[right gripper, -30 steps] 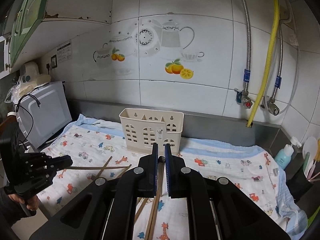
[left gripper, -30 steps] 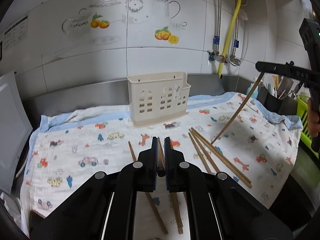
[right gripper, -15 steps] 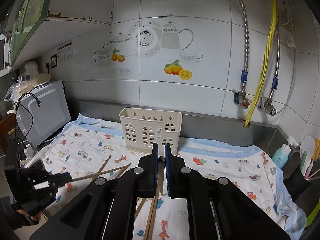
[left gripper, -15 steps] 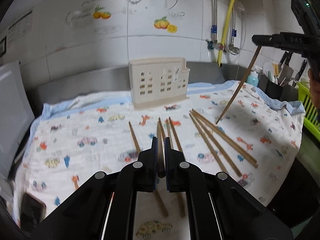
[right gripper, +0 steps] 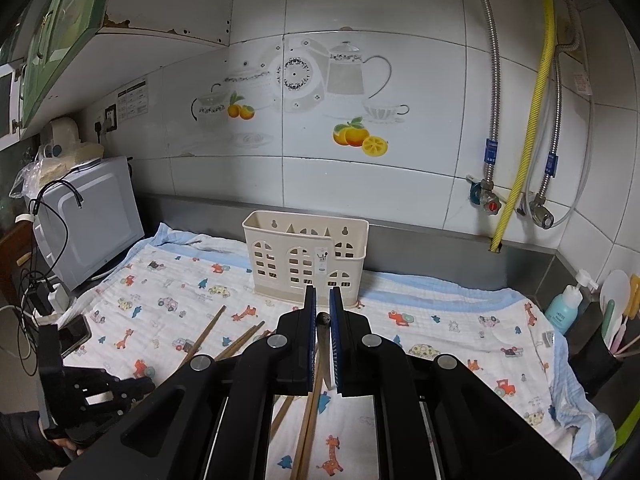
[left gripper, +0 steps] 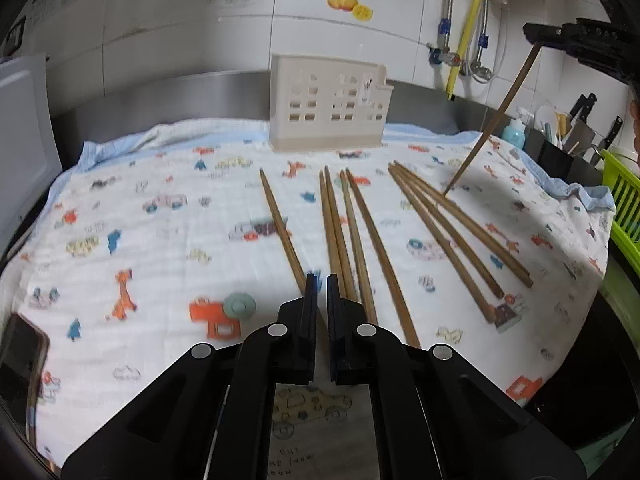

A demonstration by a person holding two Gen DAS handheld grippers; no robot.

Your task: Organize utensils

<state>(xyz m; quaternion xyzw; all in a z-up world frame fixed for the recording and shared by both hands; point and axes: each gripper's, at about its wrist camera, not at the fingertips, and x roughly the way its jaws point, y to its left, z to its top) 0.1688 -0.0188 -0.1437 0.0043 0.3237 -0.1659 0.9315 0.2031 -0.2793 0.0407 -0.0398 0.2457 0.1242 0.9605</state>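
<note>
While brown chopsticks (left gripper: 362, 236) lie scattered, left gripper (left gripper: 319, 280), jaws together and empty, has dropped lower; right gripper (right gripper: 322, 300) clamps one chopstick (left gripper: 494, 120).

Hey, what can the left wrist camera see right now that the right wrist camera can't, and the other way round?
Only the left wrist view shows the knives at the right edge, the green basket, and the full spread of loose chopsticks on the cloth. Only the right wrist view shows the microwave, the green cabinet, and the end of the chopstick between the right gripper's shut jaws. Both show the cream utensil holder, the patterned cloth, the yellow hose, and the blue pump bottle.
</note>
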